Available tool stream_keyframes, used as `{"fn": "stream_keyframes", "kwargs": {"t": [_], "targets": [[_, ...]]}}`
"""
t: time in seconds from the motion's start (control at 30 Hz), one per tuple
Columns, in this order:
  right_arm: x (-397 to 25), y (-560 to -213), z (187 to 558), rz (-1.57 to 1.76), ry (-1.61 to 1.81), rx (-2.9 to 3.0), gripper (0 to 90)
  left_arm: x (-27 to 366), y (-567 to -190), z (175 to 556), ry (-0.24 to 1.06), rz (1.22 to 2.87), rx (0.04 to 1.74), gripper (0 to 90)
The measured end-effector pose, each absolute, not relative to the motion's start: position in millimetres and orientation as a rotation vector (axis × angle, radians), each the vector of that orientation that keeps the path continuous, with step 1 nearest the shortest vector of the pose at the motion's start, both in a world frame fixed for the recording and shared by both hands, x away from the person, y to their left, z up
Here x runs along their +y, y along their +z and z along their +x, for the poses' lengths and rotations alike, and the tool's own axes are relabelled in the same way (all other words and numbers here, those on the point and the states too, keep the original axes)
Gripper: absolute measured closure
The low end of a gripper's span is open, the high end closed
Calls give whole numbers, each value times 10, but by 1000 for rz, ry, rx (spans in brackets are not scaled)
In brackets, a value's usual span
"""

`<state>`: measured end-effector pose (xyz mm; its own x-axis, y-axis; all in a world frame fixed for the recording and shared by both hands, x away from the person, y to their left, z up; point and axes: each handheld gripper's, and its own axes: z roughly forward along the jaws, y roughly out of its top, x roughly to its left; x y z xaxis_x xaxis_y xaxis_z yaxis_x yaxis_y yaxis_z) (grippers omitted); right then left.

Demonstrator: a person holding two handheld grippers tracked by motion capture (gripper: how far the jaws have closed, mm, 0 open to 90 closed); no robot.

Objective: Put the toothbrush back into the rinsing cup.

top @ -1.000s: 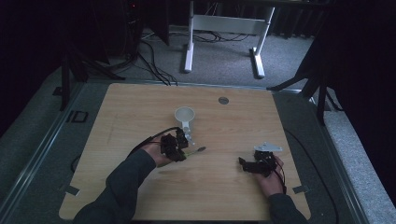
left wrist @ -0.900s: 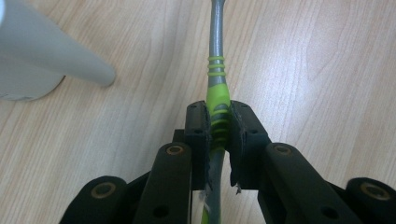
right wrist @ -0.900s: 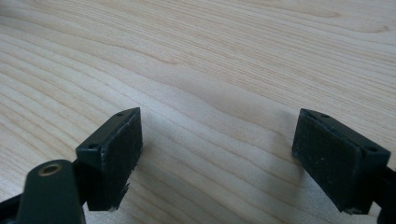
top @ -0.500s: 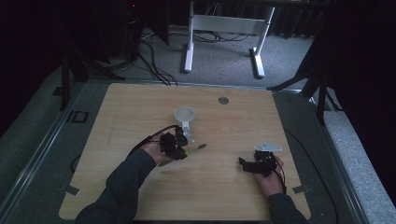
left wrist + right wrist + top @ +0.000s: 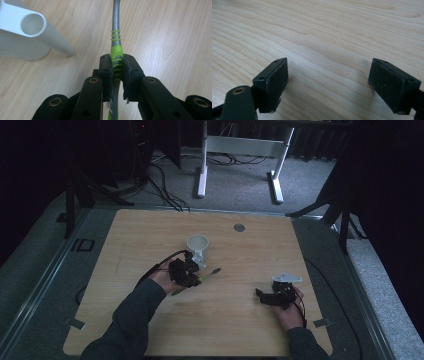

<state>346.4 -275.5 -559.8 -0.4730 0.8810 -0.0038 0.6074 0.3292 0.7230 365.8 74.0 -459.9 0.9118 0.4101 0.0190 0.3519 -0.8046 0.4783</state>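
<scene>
1. Lying low over the table, the toothbrush is the thing in play: a grey handle with a green ribbed grip. In the high view it sits near the table's middle, its long axis running from about 8 o'clock up toward 2 o'clock, with the far end poking out past the tongs.

2. The left tongs are pinching the toothbrush across its green grip, jaws pressed against both sides. In the left gripper view the handle runs straight ahead toward 12 o'clock, in line with the jaws.

3. A white cup stands at roughly 12 o'clock from the left tongs in the high view, just beside them. In the left gripper view its white body and tube-like handle sit at about 10 o'clock from the jaws, apart from the brush.

4. My judgement: any move to the cup turns on swinging the brush's free end from 2 o'clock round to 12 and tipping it up; the left hand is far nearer.

5. The right tongs are spread wide over bare wood, at about 4 o'clock from the toothbrush and well apart from it.
</scene>
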Motion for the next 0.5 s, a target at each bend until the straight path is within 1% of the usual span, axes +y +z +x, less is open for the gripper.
{"fn": "stream_keyframes", "kwargs": {"t": [0.5], "targets": [[-2756,-5598,3465,1314,938,2204,159,799,-4526,3684,188,2513,589,793]]}}
